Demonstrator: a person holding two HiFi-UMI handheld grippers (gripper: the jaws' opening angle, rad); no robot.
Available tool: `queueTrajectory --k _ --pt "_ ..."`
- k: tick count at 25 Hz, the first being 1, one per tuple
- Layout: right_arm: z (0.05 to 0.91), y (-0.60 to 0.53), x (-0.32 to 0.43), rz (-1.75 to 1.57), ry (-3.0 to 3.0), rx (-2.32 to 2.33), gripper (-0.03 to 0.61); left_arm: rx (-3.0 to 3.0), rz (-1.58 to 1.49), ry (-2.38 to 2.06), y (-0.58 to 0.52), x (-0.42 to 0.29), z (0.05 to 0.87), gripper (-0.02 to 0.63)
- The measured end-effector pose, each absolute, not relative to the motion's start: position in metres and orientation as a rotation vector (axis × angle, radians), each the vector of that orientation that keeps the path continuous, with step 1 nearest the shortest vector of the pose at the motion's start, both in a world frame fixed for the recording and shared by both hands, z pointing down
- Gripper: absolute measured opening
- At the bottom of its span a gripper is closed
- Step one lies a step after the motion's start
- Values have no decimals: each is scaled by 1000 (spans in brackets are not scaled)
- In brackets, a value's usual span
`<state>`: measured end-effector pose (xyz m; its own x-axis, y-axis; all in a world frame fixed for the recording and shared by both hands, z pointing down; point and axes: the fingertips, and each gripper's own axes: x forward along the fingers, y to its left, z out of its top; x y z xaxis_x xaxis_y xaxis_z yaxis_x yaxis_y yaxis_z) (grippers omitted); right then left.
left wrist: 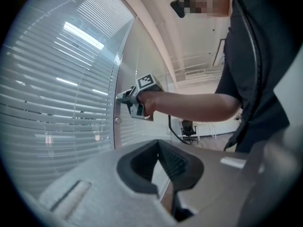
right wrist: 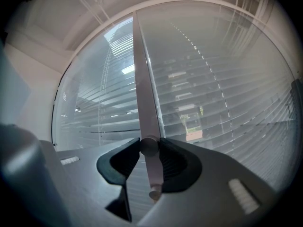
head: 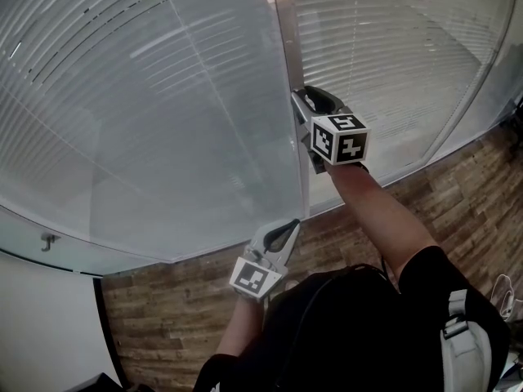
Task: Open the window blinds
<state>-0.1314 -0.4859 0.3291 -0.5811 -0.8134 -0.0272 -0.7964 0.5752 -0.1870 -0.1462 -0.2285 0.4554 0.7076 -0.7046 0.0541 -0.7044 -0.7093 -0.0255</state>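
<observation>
Clamping the tilt knob on the frame post, slats mostly shut.
Head view: right tongs (head: 304, 103) at post (head: 288, 31) between panes of blinds (head: 392, 55); left tongs (head: 280, 231) low, well apart. Left gripper view: tips together, empty. Right gripper view: pads pressed on small round knob (right wrist: 149, 146). Probably rigid, smooth, slip-prone. Best pinched across its sides, twisted gently. Slats judged light, fragile.

Wood-plank floor (head: 180, 300), white wall (head: 41, 325)

Arm outstretched, right hand-held gripper (head: 304, 98) clamped; left hand-held gripper (head: 289, 226) closed.
</observation>
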Motion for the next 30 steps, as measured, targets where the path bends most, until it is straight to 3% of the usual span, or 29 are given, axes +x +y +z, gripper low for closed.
queueTrajectory --k 10,14,17,21,27,30 --pt "330 -485 -132 -190 2744 -1357 135 -2904 -94 1202 -228 -147 453 5" --pt "327 -475 -132 -73 2807 -1287 255 -2900 -97 1209 -229 -148 453 5" --pt "335 -467 -131 113 2892 -1292 258 -2903 -113 1205 -227 -149 457 5" --pt "338 -458 -133 533 3042 -1356 232 -2917 -120 1203 -225 -148 461 5" --pt "325 -460 -139 1735 3008 -1436 195 -2918 -102 1200 -227 -150 461 5" --pt "332 -462 -142 2081 2958 -1372 189 -2922 -93 1211 -226 -152 461 4"
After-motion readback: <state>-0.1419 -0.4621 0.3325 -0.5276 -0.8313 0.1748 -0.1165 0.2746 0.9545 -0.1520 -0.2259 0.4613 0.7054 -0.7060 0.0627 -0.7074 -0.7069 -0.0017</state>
